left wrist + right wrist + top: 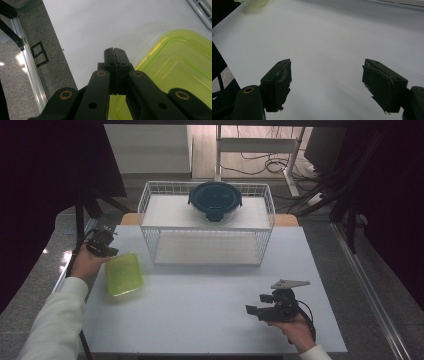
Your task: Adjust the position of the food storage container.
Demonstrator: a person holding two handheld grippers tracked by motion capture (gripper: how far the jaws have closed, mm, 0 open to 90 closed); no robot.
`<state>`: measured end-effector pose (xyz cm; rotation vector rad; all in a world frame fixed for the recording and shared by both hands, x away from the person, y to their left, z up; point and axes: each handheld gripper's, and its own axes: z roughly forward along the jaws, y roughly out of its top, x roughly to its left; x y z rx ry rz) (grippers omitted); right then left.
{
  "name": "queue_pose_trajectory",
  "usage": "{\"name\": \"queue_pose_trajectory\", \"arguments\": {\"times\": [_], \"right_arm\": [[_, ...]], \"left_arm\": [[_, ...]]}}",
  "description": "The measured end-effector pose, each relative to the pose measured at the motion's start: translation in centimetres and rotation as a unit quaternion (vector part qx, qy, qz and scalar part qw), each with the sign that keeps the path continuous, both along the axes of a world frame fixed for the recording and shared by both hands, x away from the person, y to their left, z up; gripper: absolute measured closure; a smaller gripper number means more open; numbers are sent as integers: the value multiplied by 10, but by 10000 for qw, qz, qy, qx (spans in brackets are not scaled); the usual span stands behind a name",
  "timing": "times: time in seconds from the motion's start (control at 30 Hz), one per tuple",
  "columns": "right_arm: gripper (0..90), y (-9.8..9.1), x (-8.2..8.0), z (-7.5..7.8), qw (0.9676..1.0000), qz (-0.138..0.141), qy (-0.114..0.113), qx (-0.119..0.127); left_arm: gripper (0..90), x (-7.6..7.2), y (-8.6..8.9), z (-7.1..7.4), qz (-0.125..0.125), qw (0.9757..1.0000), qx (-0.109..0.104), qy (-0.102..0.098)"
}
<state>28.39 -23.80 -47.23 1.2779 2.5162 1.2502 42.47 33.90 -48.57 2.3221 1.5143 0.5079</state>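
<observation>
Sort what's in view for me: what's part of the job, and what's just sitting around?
Likely in play:
- green container, beside the shut left hand-held gripper
- round lidded container on the wire rack
- open right hand-held gripper

Lying about:
- floor cables
- desk frame

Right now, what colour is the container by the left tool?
Translucent lime green container, clearest in the left gripper view.

A white surface [210, 310] stands on a grey speckled floor [30, 285], where light glints at the left. Dark curtains [50, 165] hang on both sides. Beyond, a pale wall [147, 147] meets a wooden floor [202, 150] with a white metal frame [257, 145] and loose black cables [265, 165].
</observation>
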Motion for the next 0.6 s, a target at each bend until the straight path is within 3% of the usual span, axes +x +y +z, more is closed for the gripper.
{"name": "queue_pose_trajectory", "arguments": {"times": [0.3,0.6], "right_arm": [[229,0,0,0,10000,-14,9,-17],[229,0,-1,0,10000,-3,2,13]], "left_arm": [[900,-4,0,-5,-195,9996,101,200],[900,-32,-8,-6,-460,9981,103,389]]}}
